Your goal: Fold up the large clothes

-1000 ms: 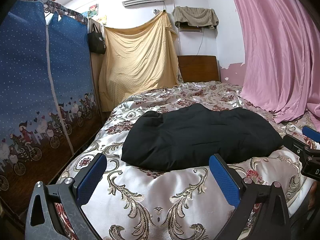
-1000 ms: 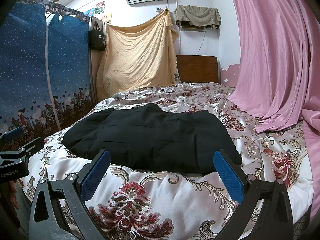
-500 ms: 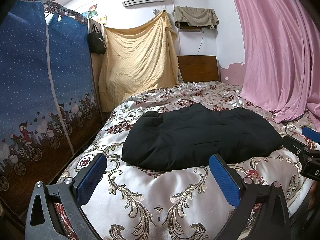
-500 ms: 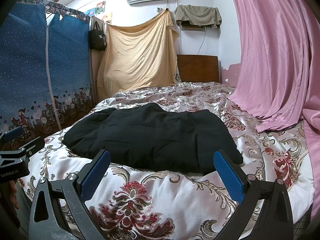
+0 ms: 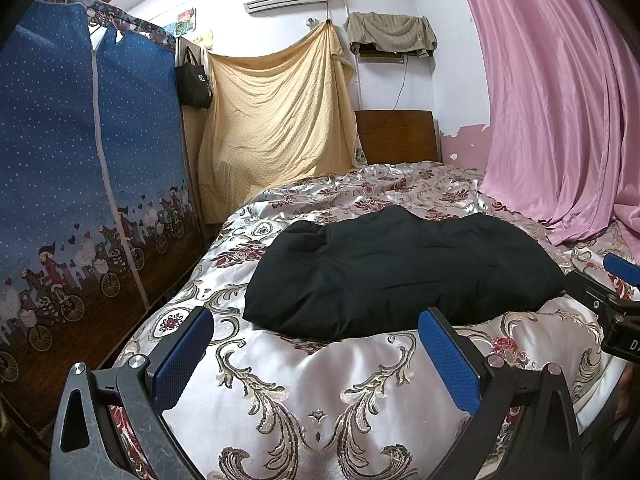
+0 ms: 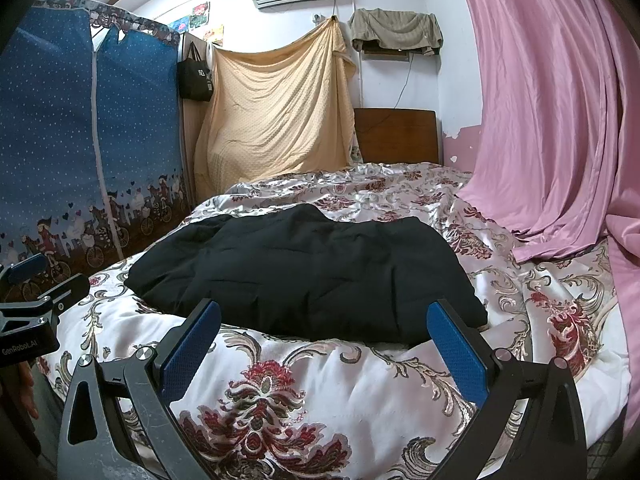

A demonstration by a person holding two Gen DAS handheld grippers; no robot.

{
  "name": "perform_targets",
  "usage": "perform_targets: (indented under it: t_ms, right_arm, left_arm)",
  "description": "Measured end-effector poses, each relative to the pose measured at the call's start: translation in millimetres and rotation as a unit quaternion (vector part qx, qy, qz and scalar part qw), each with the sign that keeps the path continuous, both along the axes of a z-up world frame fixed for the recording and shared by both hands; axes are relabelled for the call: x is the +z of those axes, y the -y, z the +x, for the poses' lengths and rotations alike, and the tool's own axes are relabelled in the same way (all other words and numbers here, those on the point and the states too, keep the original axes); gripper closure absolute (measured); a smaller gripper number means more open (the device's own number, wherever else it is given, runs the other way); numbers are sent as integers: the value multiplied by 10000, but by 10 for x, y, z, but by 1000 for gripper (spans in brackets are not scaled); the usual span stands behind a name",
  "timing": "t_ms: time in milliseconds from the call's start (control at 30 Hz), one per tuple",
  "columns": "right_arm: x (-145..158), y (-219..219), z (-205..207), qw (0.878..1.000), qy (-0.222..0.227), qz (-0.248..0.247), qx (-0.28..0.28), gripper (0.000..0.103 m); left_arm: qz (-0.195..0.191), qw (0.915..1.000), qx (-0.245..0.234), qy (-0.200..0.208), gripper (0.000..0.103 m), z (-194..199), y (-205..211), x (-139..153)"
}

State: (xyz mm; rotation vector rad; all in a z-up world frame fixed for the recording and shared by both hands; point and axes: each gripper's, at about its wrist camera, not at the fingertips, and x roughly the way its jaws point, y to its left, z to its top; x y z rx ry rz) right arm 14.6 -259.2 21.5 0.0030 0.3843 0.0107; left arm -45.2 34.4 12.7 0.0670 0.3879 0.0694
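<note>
A large black padded garment point(image 5: 400, 268) point(image 6: 312, 272) lies folded in a broad rectangle on the bed's patterned satin cover point(image 5: 312, 392) point(image 6: 280, 392). My left gripper point(image 5: 316, 344) hovers open just short of the garment's near edge, holding nothing. The right gripper point(image 6: 324, 340) is likewise open and empty, close to the same near edge farther right. Each gripper shows at the side of the other's view: the right one point(image 5: 616, 304) and the left one point(image 6: 36, 300).
A blue fabric wardrobe point(image 5: 80, 180) stands close along the bed's left side. A pink curtain point(image 5: 560, 112) hangs on the right and spills onto the bed. A beige sheet point(image 5: 280, 120) and a wooden headboard point(image 5: 396, 136) are at the far end.
</note>
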Motion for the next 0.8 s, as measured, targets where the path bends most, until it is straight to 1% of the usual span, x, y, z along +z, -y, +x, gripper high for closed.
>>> perform_targets:
  t_ms: [367, 500, 633, 800]
  right_arm:
    - [-9, -5, 5, 10000, -7, 6, -1, 2]
    - [-13, -12, 3, 10000, -8, 8, 1, 2]
    - [-11, -6, 5, 10000, -9, 6, -2, 2]
    - [-30, -25, 2, 10000, -30, 22, -2, 2]
  left_arm:
    - [-5, 10000, -12, -6, 0, -1, 0, 2]
    - [-64, 9999, -121, -78, 0, -5, -8, -8]
    - [45, 9999, 136, -72, 0, -15, -4, -46]
    - [69, 9998, 155, -76, 0, -34, 5, -64]
